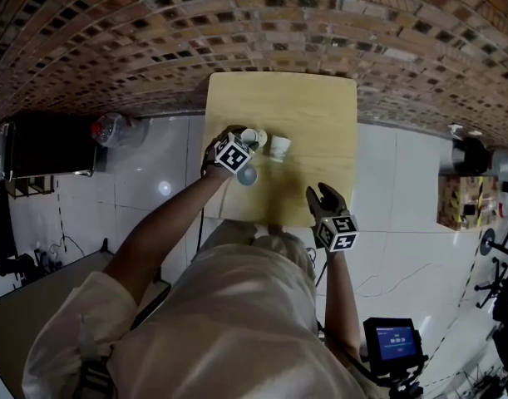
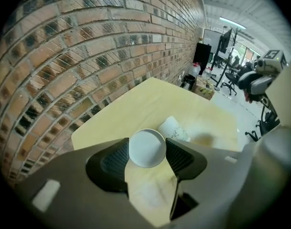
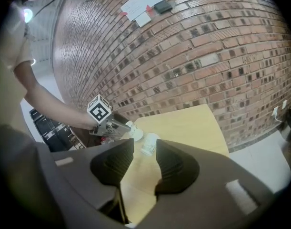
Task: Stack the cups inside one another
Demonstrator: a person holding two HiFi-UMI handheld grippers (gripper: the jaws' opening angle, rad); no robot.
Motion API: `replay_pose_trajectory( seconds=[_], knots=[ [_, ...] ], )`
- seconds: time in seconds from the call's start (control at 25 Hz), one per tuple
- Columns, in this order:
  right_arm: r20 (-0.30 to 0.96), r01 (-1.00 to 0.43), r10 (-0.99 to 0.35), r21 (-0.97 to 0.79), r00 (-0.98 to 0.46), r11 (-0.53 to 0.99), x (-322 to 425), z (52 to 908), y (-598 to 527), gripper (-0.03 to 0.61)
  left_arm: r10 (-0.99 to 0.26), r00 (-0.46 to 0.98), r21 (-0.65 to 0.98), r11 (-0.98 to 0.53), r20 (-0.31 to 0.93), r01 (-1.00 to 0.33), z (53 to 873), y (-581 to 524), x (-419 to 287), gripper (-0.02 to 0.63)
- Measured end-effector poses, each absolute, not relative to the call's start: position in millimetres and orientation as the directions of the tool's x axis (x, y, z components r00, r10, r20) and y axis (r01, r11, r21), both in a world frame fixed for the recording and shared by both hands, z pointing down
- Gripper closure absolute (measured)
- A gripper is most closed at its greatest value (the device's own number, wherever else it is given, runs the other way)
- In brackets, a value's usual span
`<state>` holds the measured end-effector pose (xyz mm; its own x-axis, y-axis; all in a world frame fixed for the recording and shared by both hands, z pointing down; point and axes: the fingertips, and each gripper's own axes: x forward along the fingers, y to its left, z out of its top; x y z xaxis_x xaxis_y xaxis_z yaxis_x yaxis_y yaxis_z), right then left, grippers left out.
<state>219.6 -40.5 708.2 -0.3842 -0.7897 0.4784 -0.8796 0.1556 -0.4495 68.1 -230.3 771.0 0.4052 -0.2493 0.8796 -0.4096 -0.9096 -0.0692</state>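
Against a brick wall [image 1: 237, 23] stands a square tabletop [image 1: 312, 115] of pale wood, bare apart from a few small things near its left side. White floor tiles [image 1: 403, 189] spread around it, and they catch a glare of light on the left. A dark cabinet [image 1: 46, 144] sits by the wall to the left. A cardboard box [image 1: 457, 202] and some stands crowd the right, and a small screen [image 1: 391, 339] on a stand is near the person's right side. Sheets of paper [image 3: 140, 4] are stuck high on the bricks.

The left claw [image 1: 250, 140] reaches over the tabletop's left half. Its pads are closed on a white cup [image 2: 147, 148], one against each side, and the cup's round end faces the claw's camera. A second cup [image 1: 279, 147], white with faint print, sits on the wood just beside the held one. A small grey-blue round thing [image 1: 247, 175] lies just beside the left claw's marker cube; I cannot tell what it is.

The right claw [image 1: 324, 199] hangs at the tabletop's near right edge, well apart from the cups. Its jaws are partly open and nothing is between them.
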Motion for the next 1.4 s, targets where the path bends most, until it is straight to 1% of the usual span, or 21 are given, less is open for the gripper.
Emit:
replay_pose_trajectory(
  seconds=[0.2, 0.44, 0.56, 0.76, 0.92, 1.16, 1.4],
  knots=[
    [0.463, -0.876, -0.788, -0.444, -0.405, 0.189, 210, 701, -45, 0.428, -0.236, 0.509, 0.049, -0.873, 0.827, -0.485, 746, -210, 71, 0.350],
    [0.444, -0.870, -0.792, -0.444, -0.420, 0.213, 200, 694, -44, 0.431, -0.202, 0.685, 0.301, -0.786, 0.700, -0.540, 711, -181, 75, 0.350],
    [0.425, -0.861, -0.805, -0.470, -0.415, 0.196, 204, 689, -44, 0.433, -0.187, 0.768, 0.441, -0.725, 0.612, -0.528, 699, -171, 77, 0.350],
    [0.398, -0.826, -0.820, -0.544, -0.410, 0.149, 213, 681, -43, 0.434, -0.137, 0.894, 0.652, -0.638, 0.426, -0.409, 675, -152, 84, 0.350],
    [0.400, -0.822, -0.813, -0.546, -0.424, 0.160, 213, 674, -47, 0.434, -0.074, 0.955, 0.759, -0.590, 0.287, -0.274, 659, -135, 91, 0.350],
    [0.336, -0.738, -0.810, -0.653, -0.481, 0.168, 207, 663, -50, 0.434, 0.041, 0.993, 0.835, -0.545, 0.114, -0.074, 636, -107, 97, 0.350],
    [0.287, -0.687, -0.765, -0.677, -0.576, 0.263, 184, 658, -41, 0.434, 0.146, 0.989, 0.847, -0.526, 0.010, 0.069, 615, -82, 99, 0.350]
  ],
)
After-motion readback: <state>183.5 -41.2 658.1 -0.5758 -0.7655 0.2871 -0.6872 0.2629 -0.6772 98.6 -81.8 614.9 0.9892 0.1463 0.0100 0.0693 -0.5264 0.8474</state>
